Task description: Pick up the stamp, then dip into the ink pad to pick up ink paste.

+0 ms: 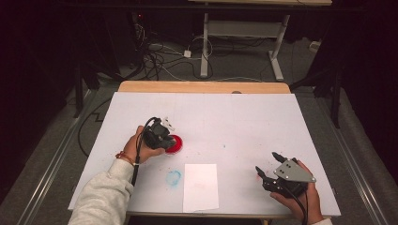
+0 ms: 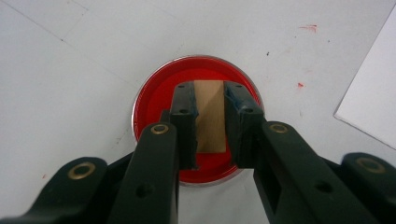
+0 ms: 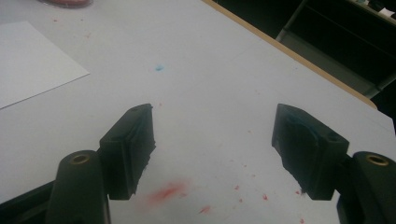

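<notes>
A round dish of red paint (image 2: 159,98) (image 1: 175,144) sits on the white table cover. My left gripper (image 2: 209,93) (image 1: 159,135) is held over it, shut on a small wooden block (image 2: 210,116) that hangs above the red paint. My right gripper (image 3: 212,135) (image 1: 269,165) stands open at the near right of the table, nothing between its jaws. A white sheet of paper (image 1: 201,186) (image 3: 28,60) (image 2: 373,107) lies near the front edge, between the two grippers.
A blue paint smudge (image 1: 173,177) marks the cover left of the paper. Red paint spots (image 3: 166,192) dot the cover under my right gripper. The table's wooden far edge (image 1: 202,87) shows beyond the cover, with a desk frame and cables on the floor behind.
</notes>
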`<state>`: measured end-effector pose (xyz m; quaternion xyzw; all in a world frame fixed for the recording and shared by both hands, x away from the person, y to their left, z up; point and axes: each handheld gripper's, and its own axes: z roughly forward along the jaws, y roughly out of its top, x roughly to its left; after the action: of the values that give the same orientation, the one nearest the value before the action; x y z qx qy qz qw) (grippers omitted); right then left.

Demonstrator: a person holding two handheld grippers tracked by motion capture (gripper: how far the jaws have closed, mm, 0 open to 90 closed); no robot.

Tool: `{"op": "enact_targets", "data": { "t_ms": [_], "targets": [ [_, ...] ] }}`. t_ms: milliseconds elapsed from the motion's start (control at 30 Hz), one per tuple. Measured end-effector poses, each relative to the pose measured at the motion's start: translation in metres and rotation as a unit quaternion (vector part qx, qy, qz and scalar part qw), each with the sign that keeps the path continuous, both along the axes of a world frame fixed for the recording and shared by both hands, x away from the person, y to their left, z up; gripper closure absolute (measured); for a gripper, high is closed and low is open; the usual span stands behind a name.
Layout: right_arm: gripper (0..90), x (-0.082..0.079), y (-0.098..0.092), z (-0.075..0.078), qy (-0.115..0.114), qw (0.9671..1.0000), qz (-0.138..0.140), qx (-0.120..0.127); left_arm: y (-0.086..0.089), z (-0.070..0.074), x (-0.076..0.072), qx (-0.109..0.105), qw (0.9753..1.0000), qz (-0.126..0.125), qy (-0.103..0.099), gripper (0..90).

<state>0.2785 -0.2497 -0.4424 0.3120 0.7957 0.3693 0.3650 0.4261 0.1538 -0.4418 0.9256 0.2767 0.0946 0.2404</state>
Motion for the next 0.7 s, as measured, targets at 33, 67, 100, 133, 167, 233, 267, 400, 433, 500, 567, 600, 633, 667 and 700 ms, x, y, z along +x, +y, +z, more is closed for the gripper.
{"op": "enact_targets", "data": {
  "t_ms": [33,67,100,133,167,233,267,400,433,500,567,600,633,667,700],
  "targets": [
    [30.1,0.0000,0.0000,0.0000,0.000,1.0000,0.000,0.000,0.0000,-0.0002,-0.0002,0.000,1.0000,0.001,-0.001,73.4],
    [30.1,-0.0001,0.0004,-0.0002,0.000,1.0000,-0.001,-0.001,-0.0001,-0.0003,-0.0003,0.000,1.0000,0.001,-0.001,73.5],
    [30.1,-0.0002,0.0005,-0.0003,0.000,1.0000,-0.001,-0.001,-0.0002,-0.0004,-0.0004,0.000,1.0000,0.001,-0.001,73.4],
    [30.1,-0.0002,0.0006,-0.0004,0.000,1.0000,-0.001,-0.001,-0.0004,-0.0006,-0.0005,0.000,1.0000,0.001,-0.003,73.5],
    [30.1,-0.0002,0.0006,-0.0004,0.000,1.0000,-0.001,-0.001,-0.0004,-0.0006,-0.0005,0.000,1.0000,0.001,-0.003,73.4],
    [30.1,0.0002,0.0008,0.0002,-0.002,1.0000,-0.001,-0.001,-0.0002,-0.0008,-0.0008,-0.001,1.0000,0.001,-0.003,73.5],
    [30.1,0.0002,0.0015,0.0002,-0.002,1.0000,-0.001,0.001,-0.0001,-0.0010,-0.0011,-0.001,1.0000,0.002,-0.003,73.5],
    [30.1,0.0007,0.0014,-0.0013,0.001,1.0000,0.000,-0.003,0.0003,-0.0014,-0.0015,-0.002,1.0000,0.001,-0.006,73.5],
    [30.1,0.0010,0.0009,-0.0013,0.002,1.0000,-0.001,-0.003,0.0005,-0.0016,-0.0016,-0.003,1.0000,0.002,-0.006,73.5],
    [30.1,0.0005,0.0006,-0.0008,-0.001,1.0000,-0.002,-0.002,0.0005,-0.0018,-0.0020,-0.005,1.0000,0.003,-0.007,73.5],
    [30.1,0.0000,0.0008,-0.0008,0.000,1.0000,-0.001,-0.002,0.0002,-0.0020,-0.0029,-0.004,0.9999,0.004,-0.010,73.5],
    [30.1,0.0002,0.0009,-0.0009,0.000,1.0000,0.000,-0.003,-0.0001,-0.0020,-0.0035,-0.004,0.9999,0.005,-0.012,73.5],
    [30.1,0.0002,0.0011,-0.0009,0.000,1.0000,0.000,-0.004,-0.0004,-0.0019,-0.0046,-0.003,0.9999,0.006,-0.015,73.6],
    [30.1,0.0001,0.0013,-0.0009,0.000,1.0000,0.001,-0.003,-0.0008,-0.0015,-0.0057,0.000,0.9998,0.005,-0.019,73.6],
    [30.1,0.0001,0.0013,-0.0009,0.000,1.0000,0.001,-0.003,-0.0011,-0.0011,-0.0067,0.002,0.9998,0.005,-0.021,73.6]
  ]
}}
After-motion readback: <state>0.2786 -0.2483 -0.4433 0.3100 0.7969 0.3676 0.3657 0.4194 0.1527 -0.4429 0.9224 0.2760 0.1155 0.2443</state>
